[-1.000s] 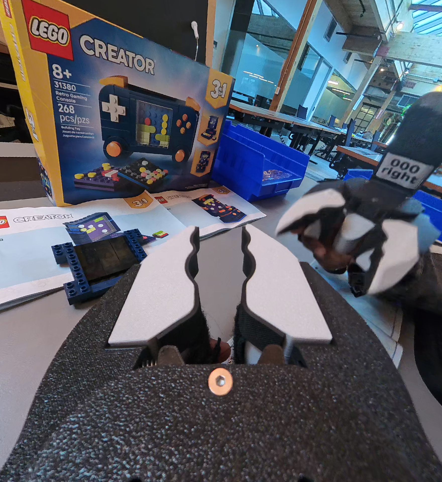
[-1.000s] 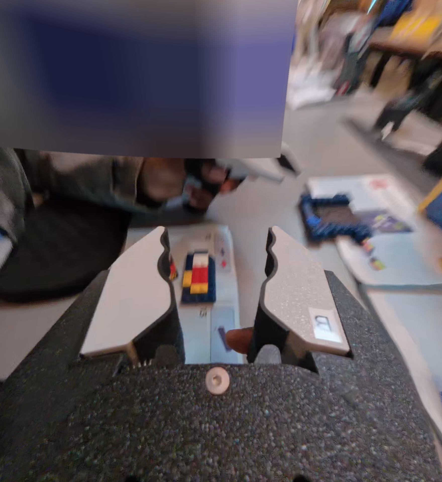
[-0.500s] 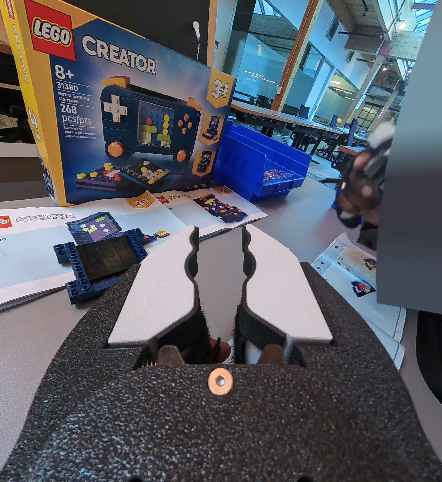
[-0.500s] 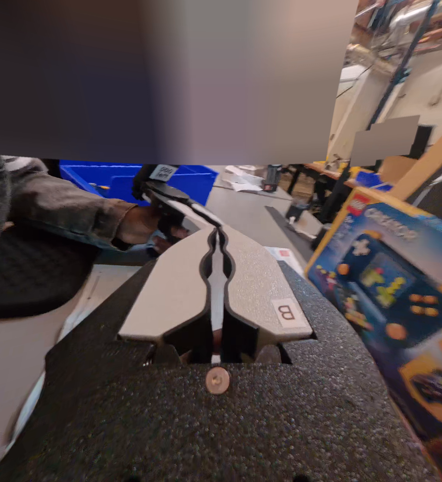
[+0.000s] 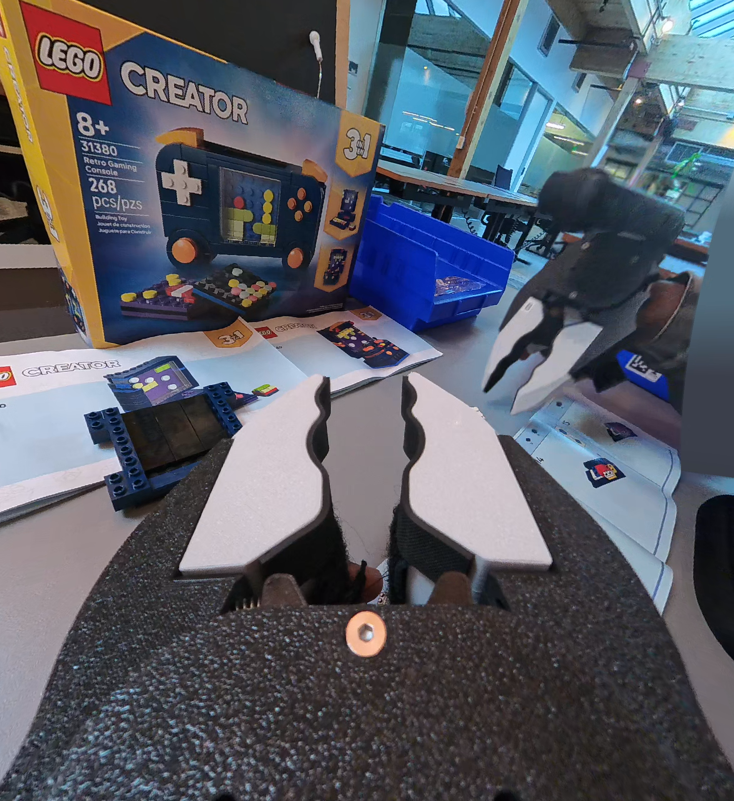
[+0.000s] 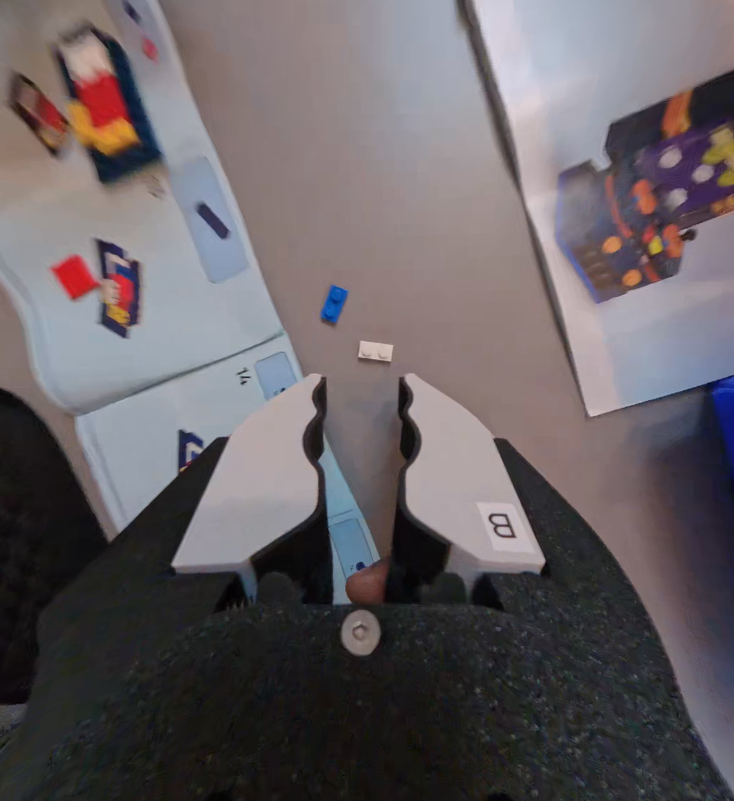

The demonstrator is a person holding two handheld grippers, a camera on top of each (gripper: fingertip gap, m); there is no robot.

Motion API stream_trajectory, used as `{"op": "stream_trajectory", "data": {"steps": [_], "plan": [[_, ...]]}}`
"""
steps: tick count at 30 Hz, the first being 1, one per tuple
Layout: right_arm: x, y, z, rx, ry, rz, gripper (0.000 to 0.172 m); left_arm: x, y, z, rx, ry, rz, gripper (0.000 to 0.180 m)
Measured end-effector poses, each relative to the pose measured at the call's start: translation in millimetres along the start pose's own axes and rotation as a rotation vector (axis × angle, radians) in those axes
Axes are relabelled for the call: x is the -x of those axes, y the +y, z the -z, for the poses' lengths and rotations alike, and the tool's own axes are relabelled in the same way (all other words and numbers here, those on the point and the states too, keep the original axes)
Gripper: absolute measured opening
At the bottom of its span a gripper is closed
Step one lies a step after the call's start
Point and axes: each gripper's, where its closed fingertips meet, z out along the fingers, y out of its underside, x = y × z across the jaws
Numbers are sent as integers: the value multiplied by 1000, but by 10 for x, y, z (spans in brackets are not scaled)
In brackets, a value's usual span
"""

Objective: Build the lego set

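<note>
Just above the right gripper (image 6: 361, 381), whose fingers stood apart on nothing, a white two-stud plate (image 6: 375, 350) lay flat on the worktop (image 6: 378, 173). It looked light, rigid and thin; its long edges seemed the surest hold. The left gripper (image 5: 363, 381) fingers were likewise apart and empty.

— What sort of room is this?

— A big open workspace. The near surface is a plain grey desk (image 5: 23, 607). Behind it stand long wooden tables (image 5: 456, 184) with dark chairs tucked under them.

— And the walls?

— Mostly glass: tall windows (image 5: 426, 108) framed by slanted timber posts (image 5: 480, 91). Wooden beams (image 5: 703, 65) cross overhead, with small lamps lit among them.

— Bright, then?

— Yes, daylight comes through a glazed roof at the upper right. A dark panel (image 5: 248, 30) fills the upper left.
</note>
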Motion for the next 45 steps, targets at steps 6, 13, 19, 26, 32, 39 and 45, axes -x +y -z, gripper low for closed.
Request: {"op": "stream_trajectory", "data": {"steps": [6, 13, 19, 26, 32, 39, 45], "plan": [[-75, -24, -154, 41, 84, -35, 30, -9, 8, -1, 4, 7, 6, 31], [-57, -37, -180, 39, 86, 23, 15, -572, 275, -27, 280, 358, 32, 44], [72, -234, 8, -88, 65, 120, 0, -858, 805, 307, 656, 420, -223, 58], [390, -371, 23, -134, -23, 156, 4, -548, 1057, 403, 814, 273, -293, 62], [576, -832, -162, -249, -100, 221, 25, -550, 1124, 458, 818, 230, -225, 48], [584, -1488, -559, -287, -55, 253, 28, -752, 1079, 557, 795, 253, 52, 44], [541, -1816, -806, -248, 54, 574, 23, -632, 706, 530, 563, 129, -40, 48]]}}
